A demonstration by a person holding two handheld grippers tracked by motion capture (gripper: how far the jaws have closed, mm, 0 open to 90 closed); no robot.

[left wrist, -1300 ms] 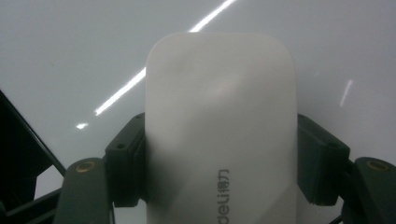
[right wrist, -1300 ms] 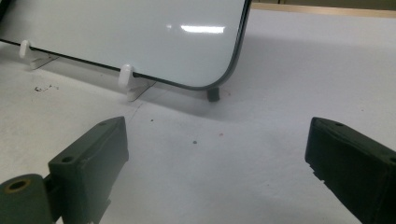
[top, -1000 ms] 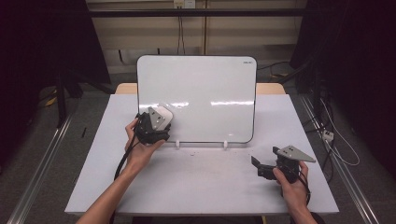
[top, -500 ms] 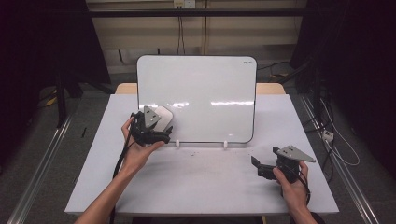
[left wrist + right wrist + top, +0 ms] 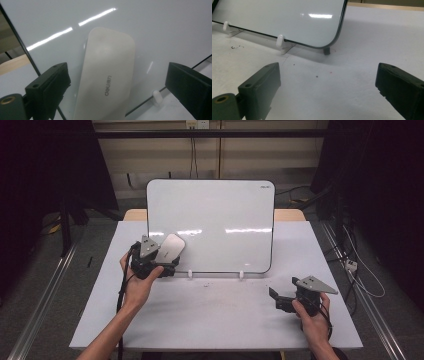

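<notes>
A white whiteboard (image 5: 220, 220) stands upright on clips at the middle of the table. A cream-white eraser (image 5: 170, 247) marked "deli" clings to its lower left part, tilted. My left gripper (image 5: 166, 266) sits just below and left of the eraser. In the left gripper view the eraser (image 5: 107, 75) lies between the two jaws of my left gripper (image 5: 120, 82), which have just been opening and stand apart from its sides. My right gripper (image 5: 278, 300) rests open near the table's front right, and my right gripper (image 5: 327, 82) has only bare table between its jaws.
The white table (image 5: 210, 315) has free room in front of the board. Two small white clips (image 5: 190, 274) hold the board's lower edge (image 5: 279, 40). Dark specks lie on the table near them. Cables run along the floor at the right (image 5: 360, 270).
The left gripper let go of the eraser and drew back to the left and toward the person. The eraser stays on the board. The right gripper has not moved.
</notes>
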